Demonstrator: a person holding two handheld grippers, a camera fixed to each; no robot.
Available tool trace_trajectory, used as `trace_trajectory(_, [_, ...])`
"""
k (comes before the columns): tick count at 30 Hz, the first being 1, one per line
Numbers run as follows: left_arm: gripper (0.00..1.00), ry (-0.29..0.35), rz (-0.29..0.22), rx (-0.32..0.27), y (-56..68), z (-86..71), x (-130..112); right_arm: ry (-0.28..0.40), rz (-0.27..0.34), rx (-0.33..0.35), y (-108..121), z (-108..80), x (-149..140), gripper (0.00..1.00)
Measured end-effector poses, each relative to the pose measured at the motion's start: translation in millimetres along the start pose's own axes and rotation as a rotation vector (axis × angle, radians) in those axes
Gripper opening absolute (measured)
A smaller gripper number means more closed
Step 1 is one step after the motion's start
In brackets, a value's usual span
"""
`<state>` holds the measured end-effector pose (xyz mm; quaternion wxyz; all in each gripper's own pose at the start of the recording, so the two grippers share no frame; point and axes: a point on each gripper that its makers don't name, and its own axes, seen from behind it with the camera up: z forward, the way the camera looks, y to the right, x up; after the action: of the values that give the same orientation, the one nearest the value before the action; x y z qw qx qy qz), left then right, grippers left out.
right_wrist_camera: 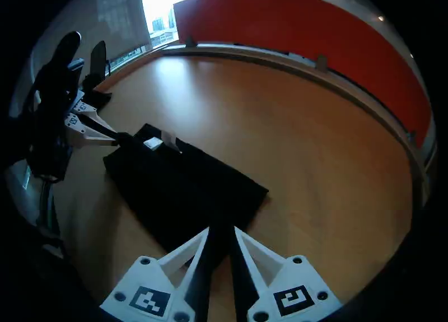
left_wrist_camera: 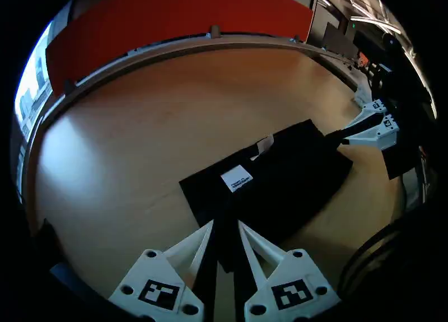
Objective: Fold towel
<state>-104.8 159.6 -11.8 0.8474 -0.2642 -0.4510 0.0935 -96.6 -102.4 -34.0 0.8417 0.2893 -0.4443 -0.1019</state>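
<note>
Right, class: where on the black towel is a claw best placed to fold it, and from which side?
Pinch its thin edge near a corner, coming in low from outside that end. The towel lies flat on the wooden table, so only edges offer a pinch. The left claw and right claw sit so, at opposite ends.
</note>
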Motion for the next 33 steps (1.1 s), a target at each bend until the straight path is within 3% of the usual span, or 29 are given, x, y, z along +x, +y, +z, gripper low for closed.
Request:
trace_trajectory(6, [0.22, -0.007, -0.002, 0.015, -5.8, 9.9, -4, -0.005, 0.012, -0.021, 7, 11.2, -2, 0.23])
trace_trajectory(18, [0.30, -0.003, 0.012, 0.062, -22.0, 16.9, 2, -0.011, -0.005, -0.065, 22, 23.1, 1, 0.47])
trace_trajectory(24, [0.48, 0.000, 0.036, 0.088, -32.6, 16.6, 11, 0.004, 0.001, -0.095, 33, 25.6, 10, 0.57])
trace_trajectory(28, [0.50, 0.003, 0.043, 0.103, -38.9, 16.5, 17, 0.016, 0.005, -0.111, 41, 26.1, 17, 0.61])
trace_trajectory(30, [0.60, 0.003, 0.045, 0.112, -41.9, 17.0, 20, 0.022, 0.005, -0.119, 45, 26.5, 21, 0.61])
trace_trajectory(33, [0.61, 0.005, 0.048, 0.124, -45.9, 17.6, 24, 0.030, 0.003, -0.131, 49, 27.5, 26, 0.61])
